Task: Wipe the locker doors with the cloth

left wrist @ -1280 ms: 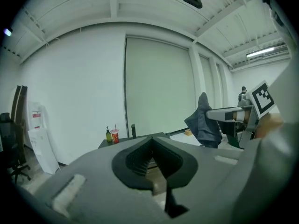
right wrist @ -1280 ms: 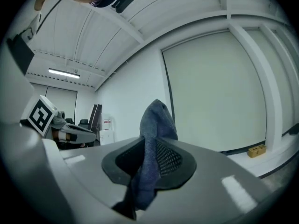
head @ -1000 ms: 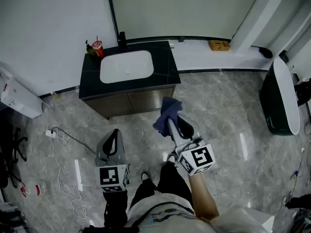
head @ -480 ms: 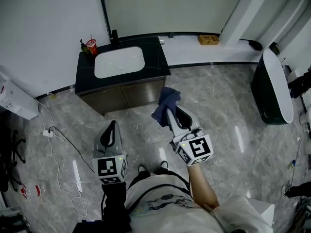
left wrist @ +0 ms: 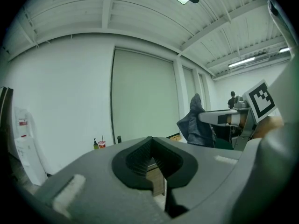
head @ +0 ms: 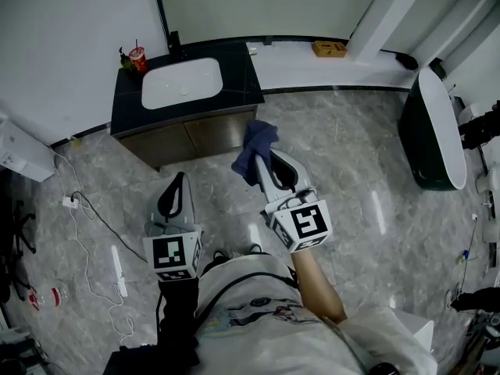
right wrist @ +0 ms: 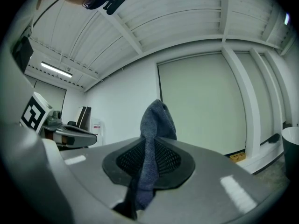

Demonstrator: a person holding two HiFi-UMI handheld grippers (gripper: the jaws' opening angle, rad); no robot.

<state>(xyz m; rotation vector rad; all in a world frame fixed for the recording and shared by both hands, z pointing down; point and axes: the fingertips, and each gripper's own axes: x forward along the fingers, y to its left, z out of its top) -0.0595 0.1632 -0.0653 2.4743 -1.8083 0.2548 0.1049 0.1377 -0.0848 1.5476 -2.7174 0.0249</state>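
Right tongs [head: 264, 161] are clamped on a dark blue cloth [head: 254, 148]; their jaws have just been closing, with the cloth pinched between them; the right gripper view shows the cloth rising in a soft peak above the jaw tips, with a tail hanging down between the jaws on the near side; these tongs are held roughly level, pointing far and slightly left, with the marker cube [head: 301, 225] at their near end and the person's bare forearm behind it.

Left tongs [head: 179, 182] have their jaws together at the tips with nothing between them; they sit to the left of the right tongs and a little nearer, well apart from the cloth; they point the same way, towards the far side.

Beyond both tongs, at the far left, stands a black-topped table [head: 238, 76] against the white wall [head: 70, 45]; a white sink [head: 181, 83] is set into it; a red cup [head: 138, 57] with a straw stands at its far left corner; brown doors [head: 211, 131] close its front; the cloth is held in the air just in front of these doors, not touching them.

Grey marbled floor [head: 344, 155] spreads below; a white cable [head: 90, 213] trails over it on the left; a small yellow box [head: 329, 49] lies on a pale ledge [head: 297, 65] at the far side, right of the table.
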